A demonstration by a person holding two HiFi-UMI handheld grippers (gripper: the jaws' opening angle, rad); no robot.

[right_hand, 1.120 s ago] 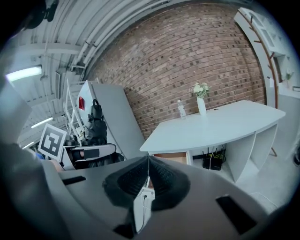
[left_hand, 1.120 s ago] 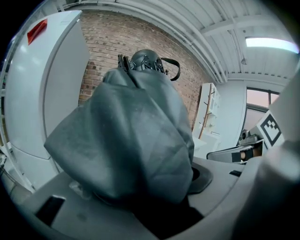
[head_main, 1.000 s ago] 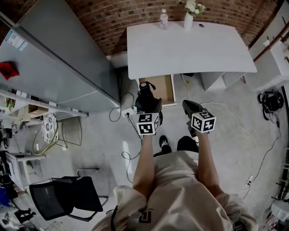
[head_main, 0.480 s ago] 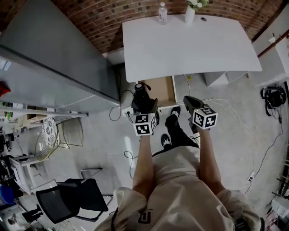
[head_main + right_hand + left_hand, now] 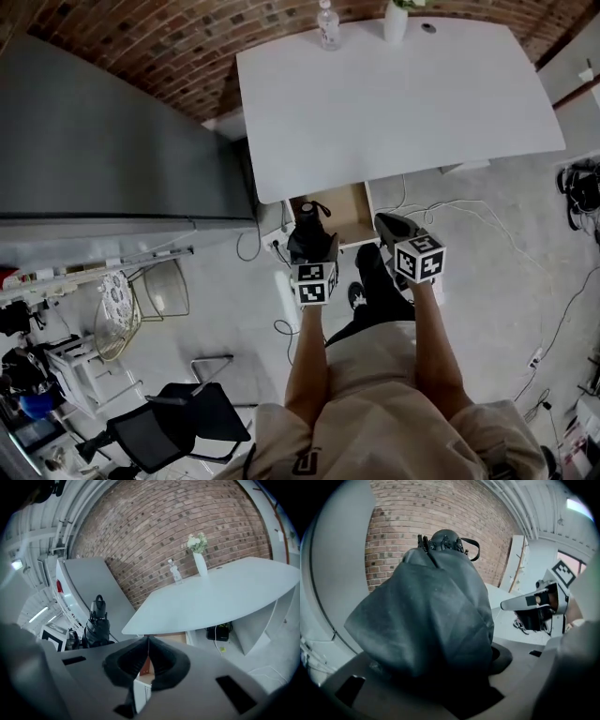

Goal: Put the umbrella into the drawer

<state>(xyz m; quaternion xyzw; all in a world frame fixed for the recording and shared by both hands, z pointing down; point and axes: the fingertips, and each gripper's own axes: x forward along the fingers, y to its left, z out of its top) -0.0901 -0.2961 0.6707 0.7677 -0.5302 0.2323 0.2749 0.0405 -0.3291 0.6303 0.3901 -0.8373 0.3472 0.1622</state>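
A broad white desk (image 5: pixel 403 103) stands ahead of both grippers, with an open pale-wood drawer (image 5: pixel 345 202) under its near edge, just beyond their tips. The drawer is already out, but the folded dark grey fabric umbrella (image 5: pixel 431 616) is not yet in it; lowering it in and letting go appear to be what is left. The left gripper (image 5: pixel 312 246) is clamped on the umbrella, which stands up from its jaws, strap loop uppermost. The right gripper (image 5: pixel 147 660), jaws pressed together on nothing, hangs just beside.
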